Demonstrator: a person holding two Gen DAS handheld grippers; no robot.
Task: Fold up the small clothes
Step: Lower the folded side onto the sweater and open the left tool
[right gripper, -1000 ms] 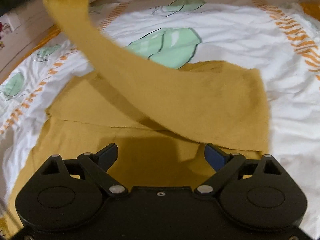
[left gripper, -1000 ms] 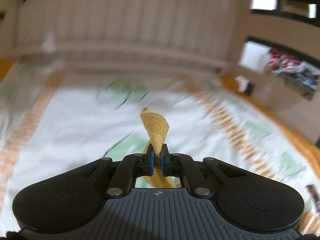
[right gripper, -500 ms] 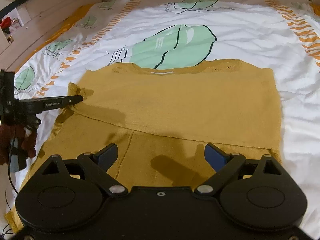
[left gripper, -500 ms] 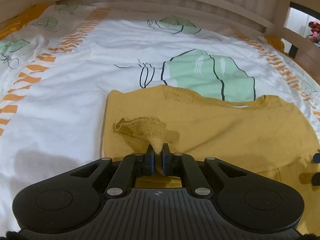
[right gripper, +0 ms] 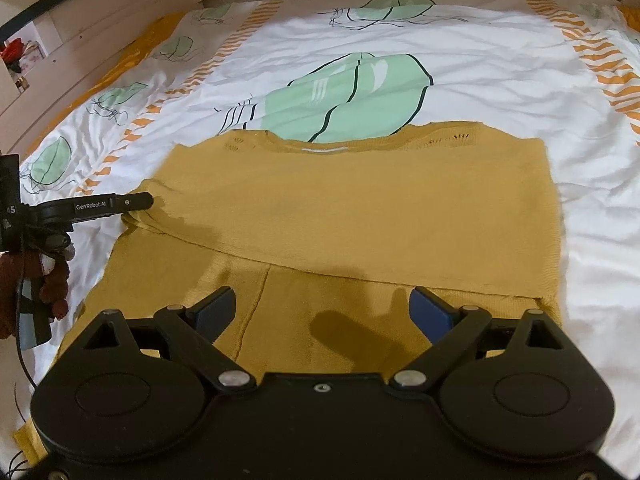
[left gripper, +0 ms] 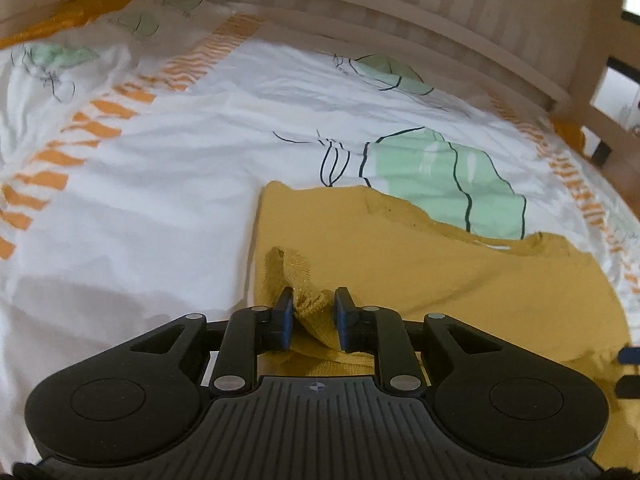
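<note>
A mustard-yellow knit top (right gripper: pixel 360 208) lies flat on the bed, collar at the far side, with a sleeve folded across its chest. In the left wrist view the top (left gripper: pixel 460 280) fills the right half, and my left gripper (left gripper: pixel 313 312) has its jaws parted, with the sleeve cuff (left gripper: pixel 296 276) lying loose between them. My left gripper also shows in the right wrist view (right gripper: pixel 132 202) at the top's left edge. My right gripper (right gripper: pixel 322 308) is open wide and empty, hovering over the top's lower part.
The bed has a white sheet (right gripper: pixel 460 80) with green leaf prints and orange striped borders. A pale wooden slatted headboard (left gripper: pixel 400 12) runs along the far side. A wooden bed rail (right gripper: pixel 80 64) lies to the left.
My left gripper brought the sleeve down across the top and has opened its jaws, so the cuff now lies loose. My right gripper stayed open over the lower part.
</note>
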